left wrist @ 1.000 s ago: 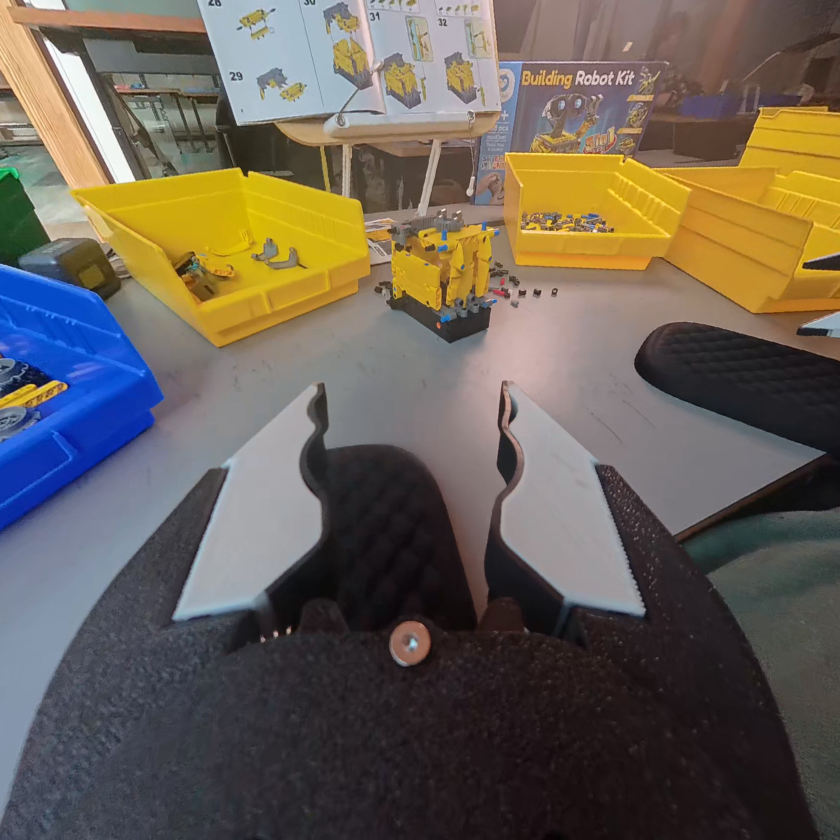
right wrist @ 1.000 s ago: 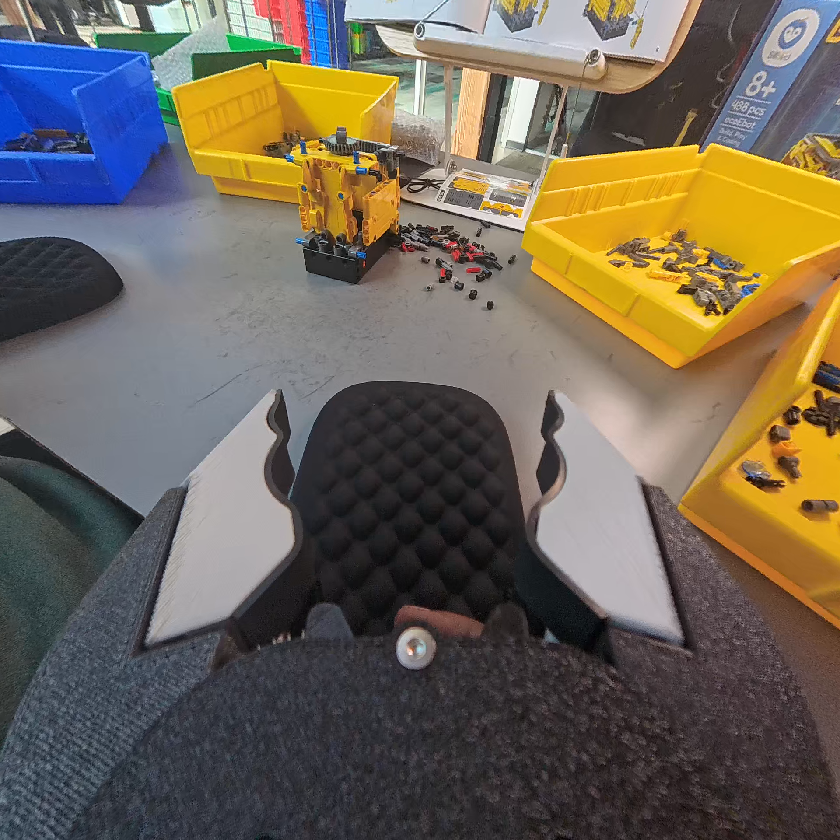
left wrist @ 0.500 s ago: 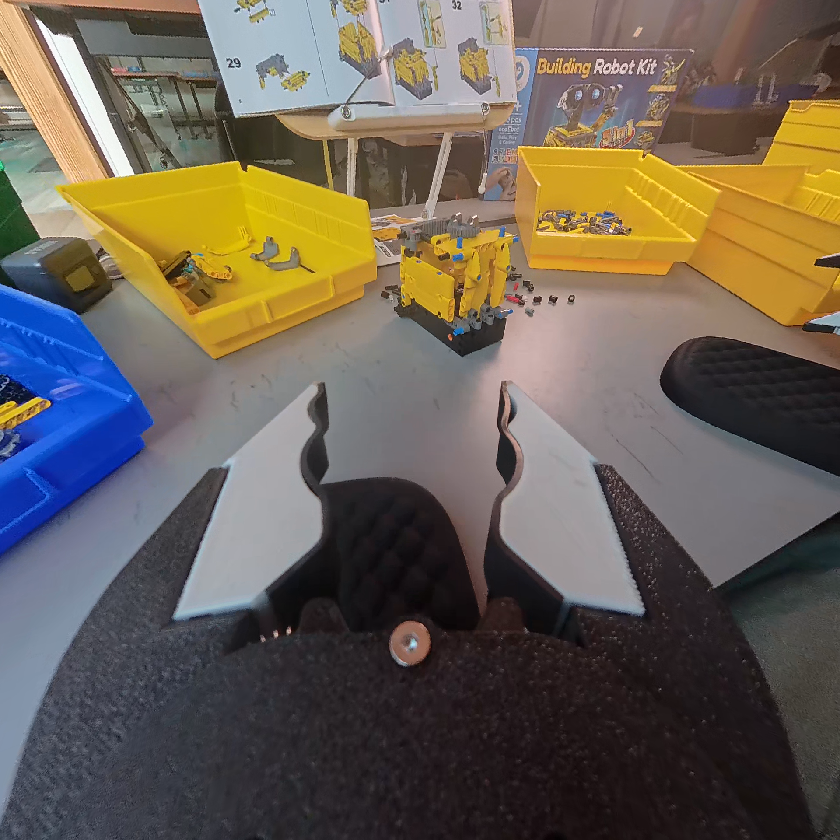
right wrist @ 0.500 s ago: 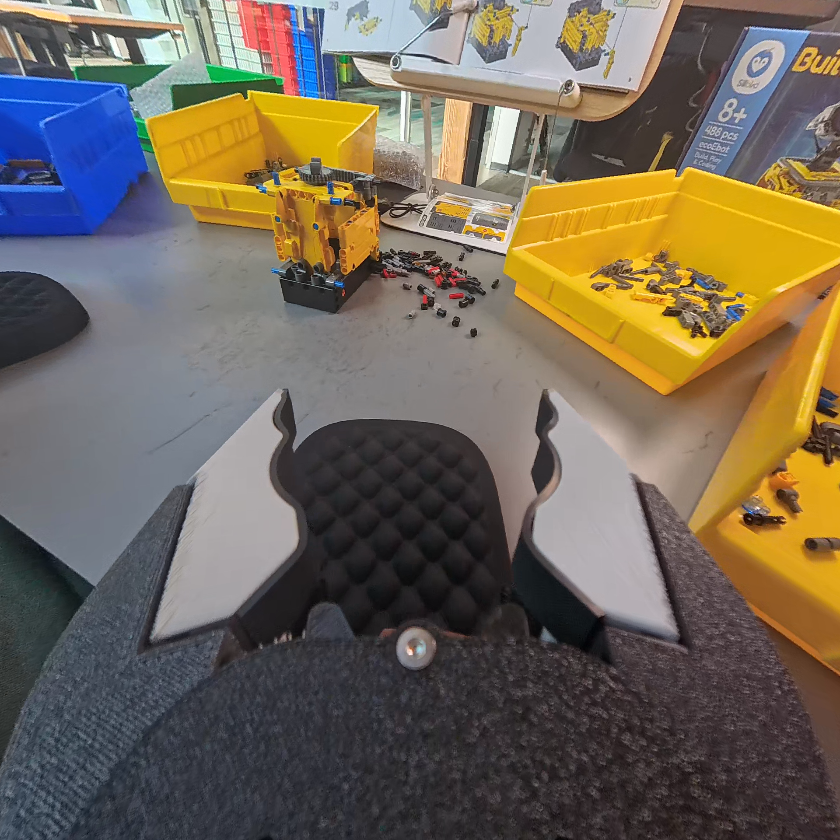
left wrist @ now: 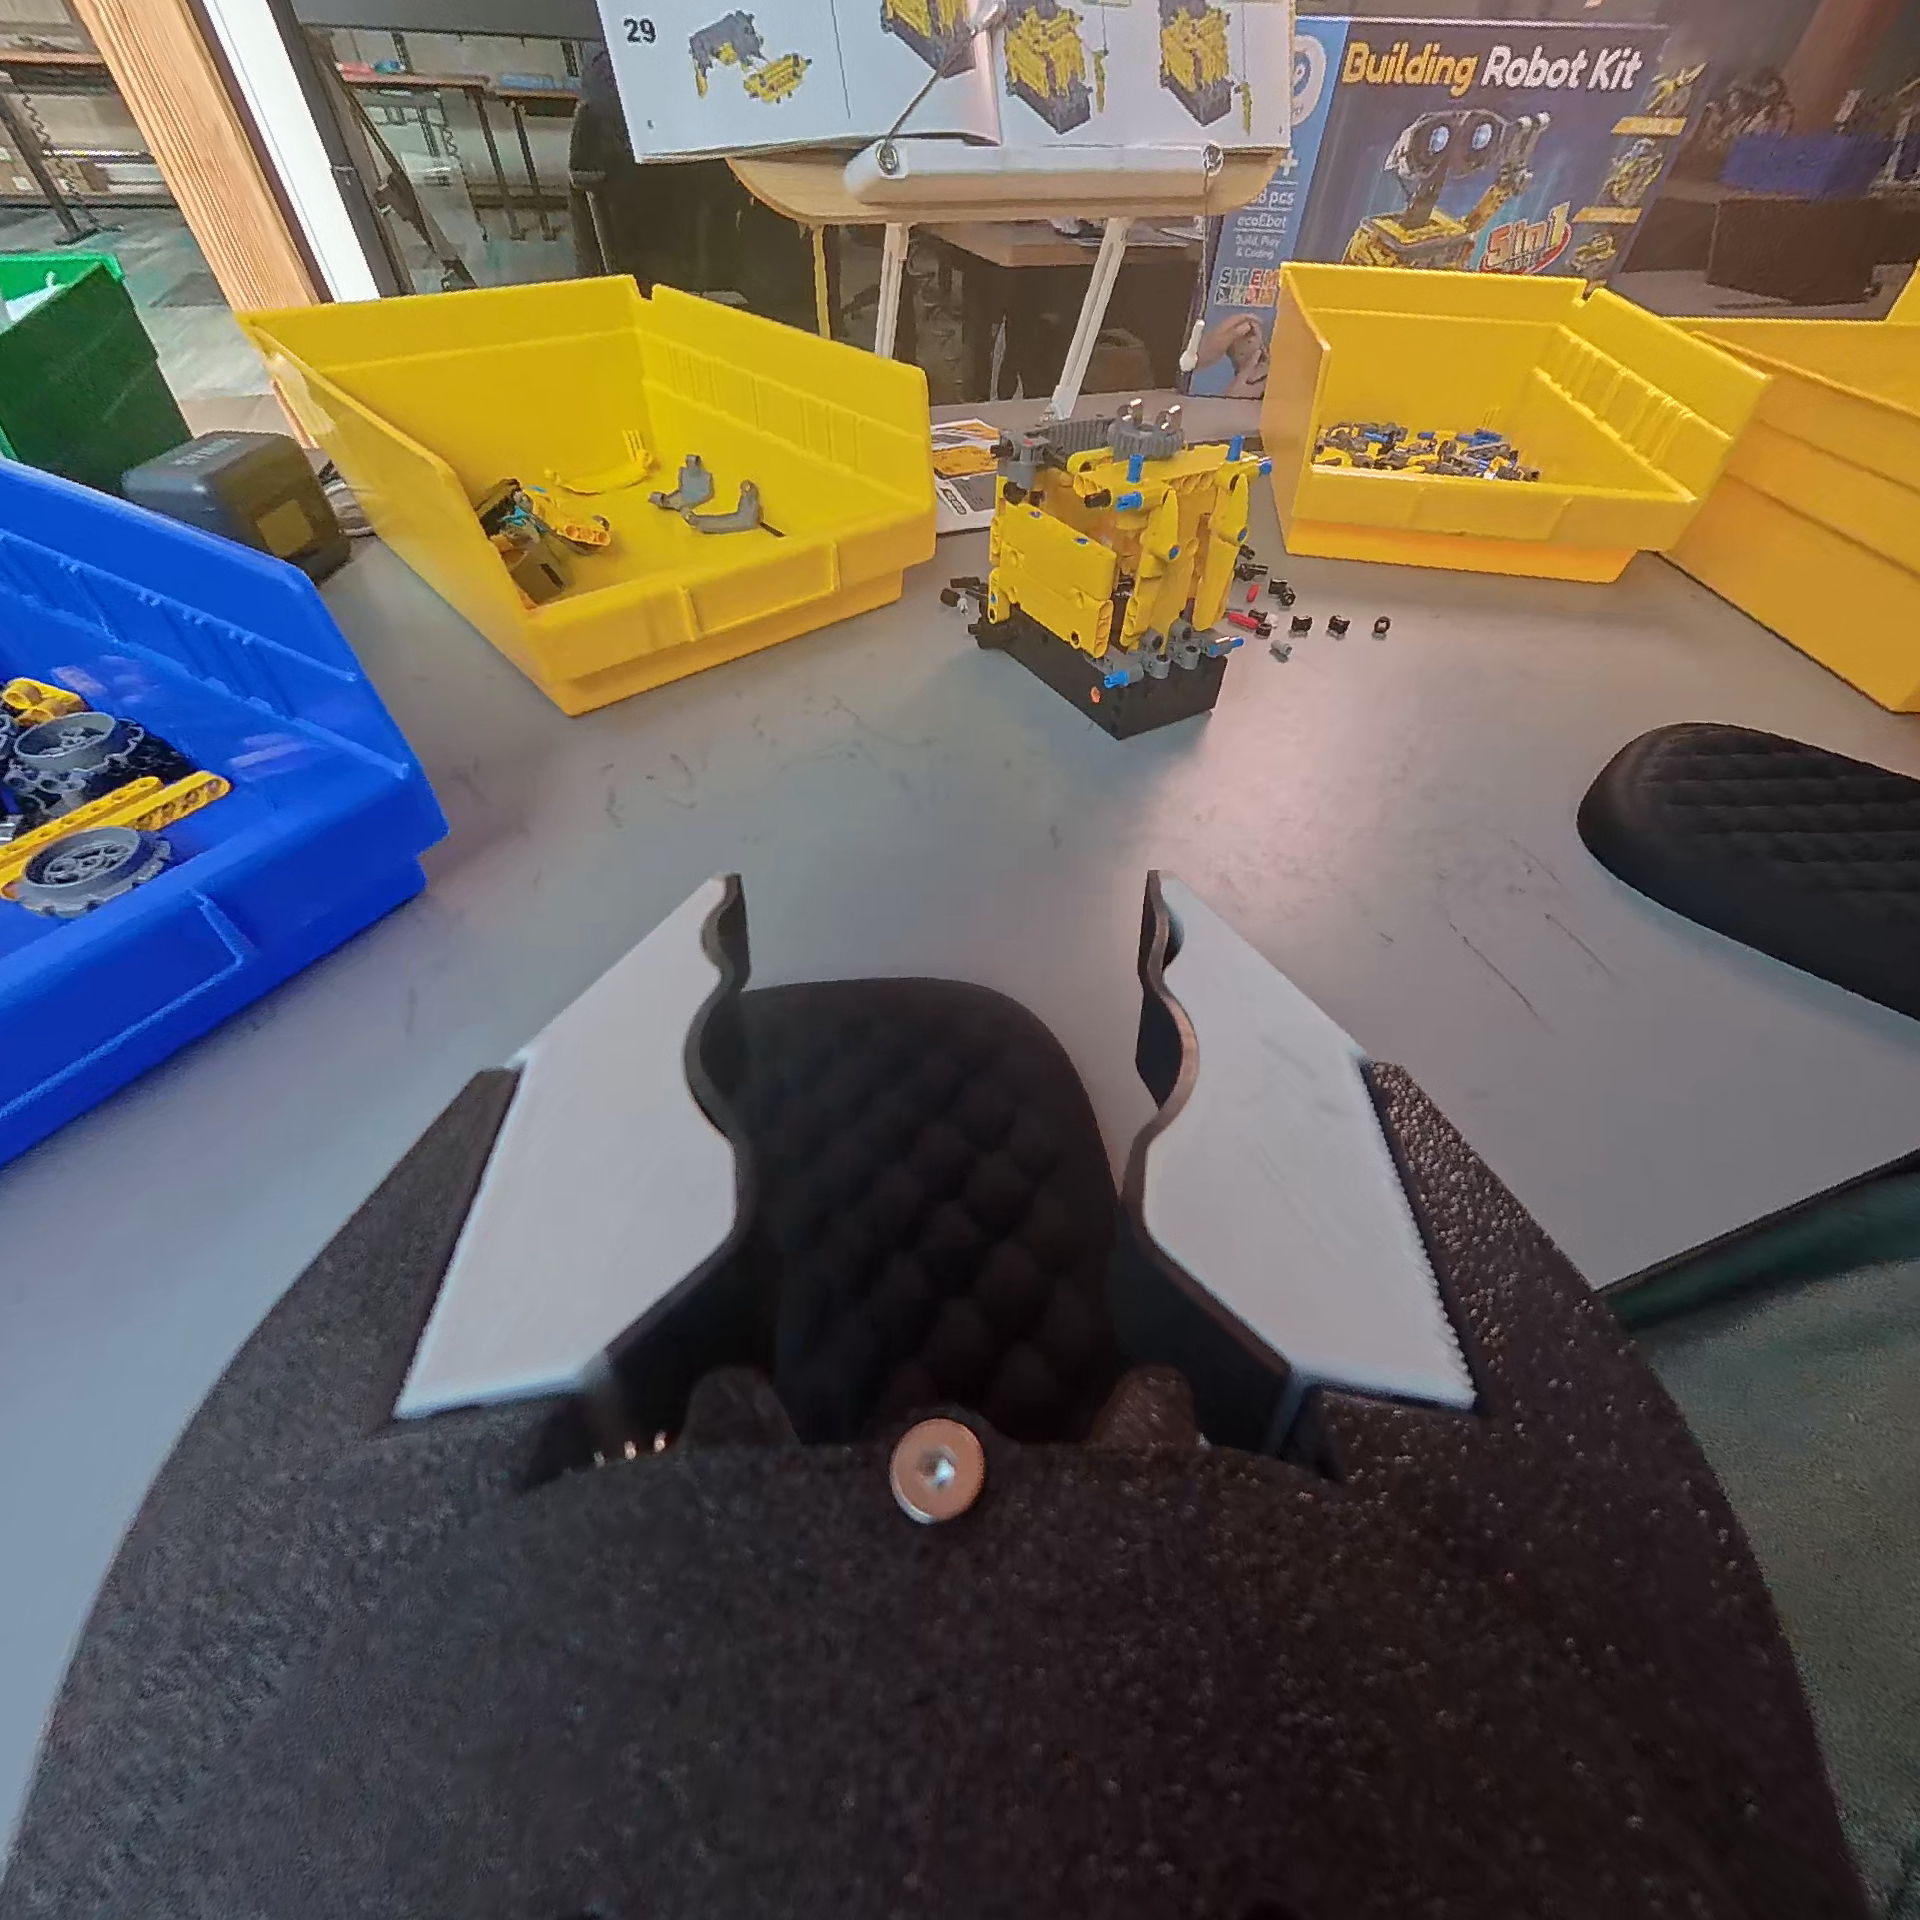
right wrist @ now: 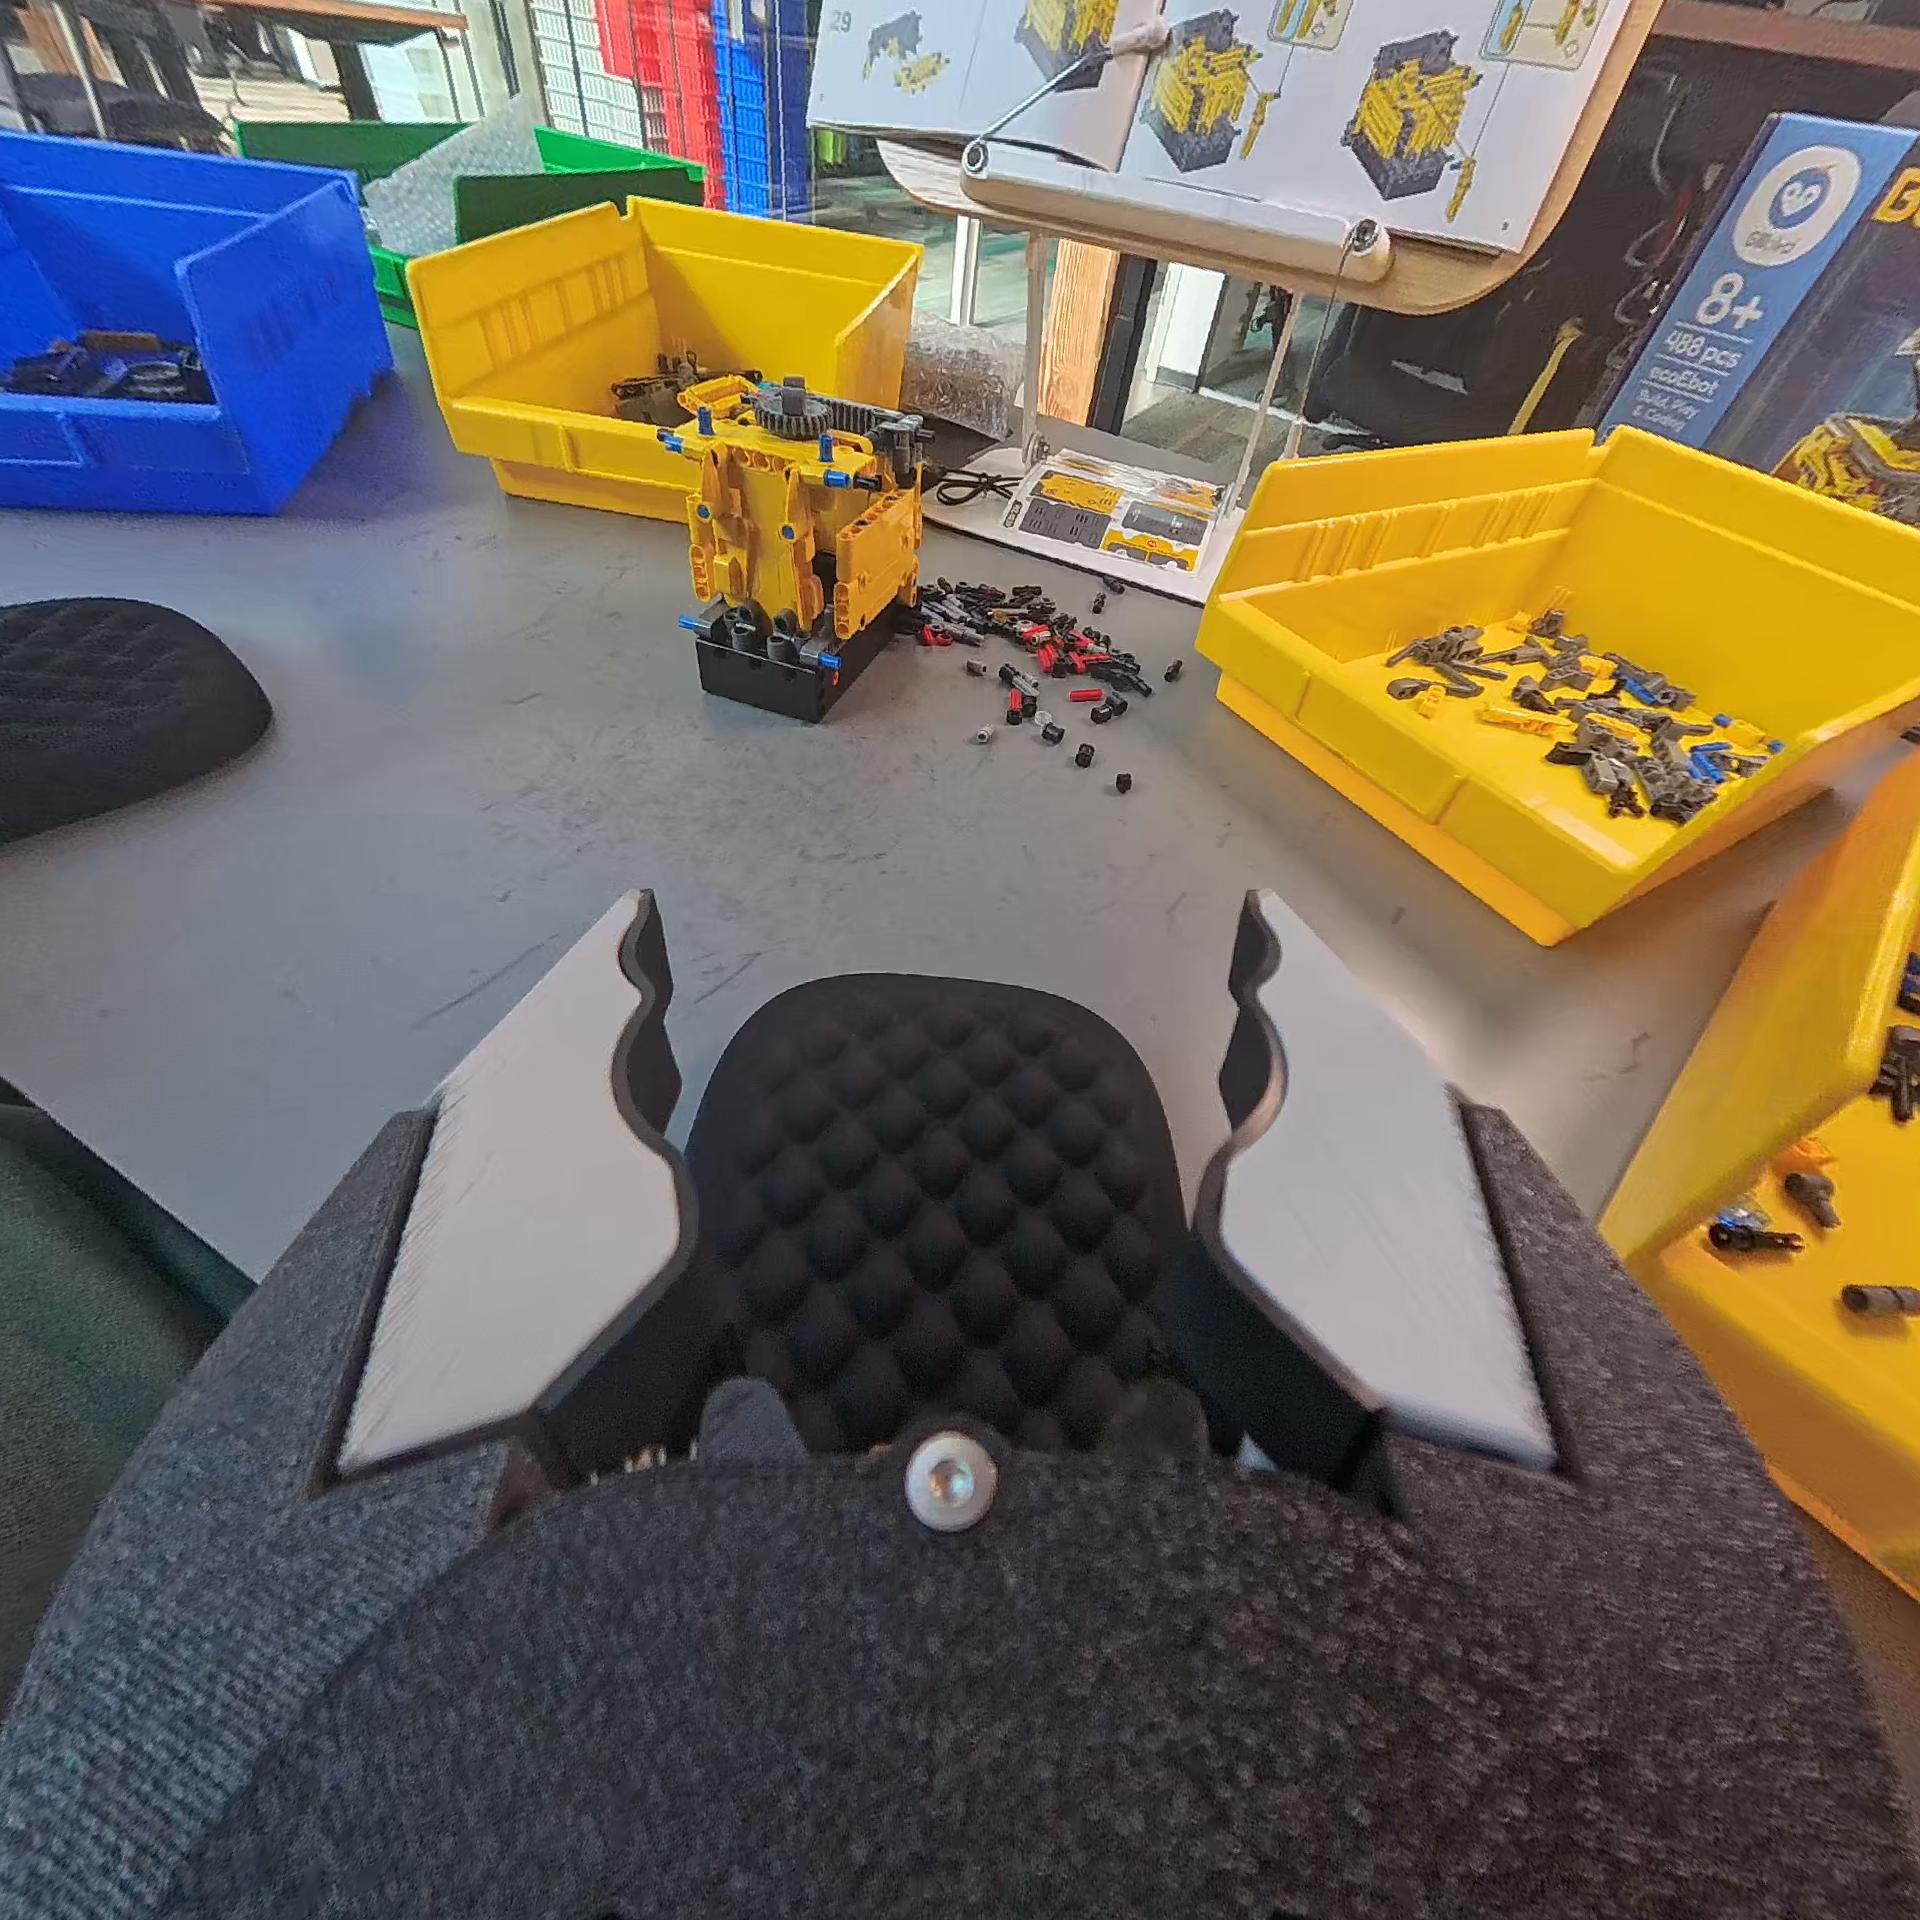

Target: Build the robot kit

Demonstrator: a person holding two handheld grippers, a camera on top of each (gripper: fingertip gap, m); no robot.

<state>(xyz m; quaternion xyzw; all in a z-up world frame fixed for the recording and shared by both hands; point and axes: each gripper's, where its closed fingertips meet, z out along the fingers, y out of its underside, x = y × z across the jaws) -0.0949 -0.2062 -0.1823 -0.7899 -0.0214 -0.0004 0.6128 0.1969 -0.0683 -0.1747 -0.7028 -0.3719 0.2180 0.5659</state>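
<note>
Yellow brick model (left wrist: 1122, 566), beyond both jaws (spread)

Left gripper (left wrist: 943, 904): jaws apart, empty, above a black quilted pad (left wrist: 914, 1164).
Right gripper (right wrist: 948, 920): jaws apart, empty, over its own quilted pad (right wrist: 935, 1174).

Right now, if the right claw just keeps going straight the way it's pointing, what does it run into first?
Probably the yellow block model standing on the grey table. The right claw is open and holds nothing, and the stretch of table up to the model looks bare. The small loose pieces lie slightly right of that line; depth is uncertain.
</note>
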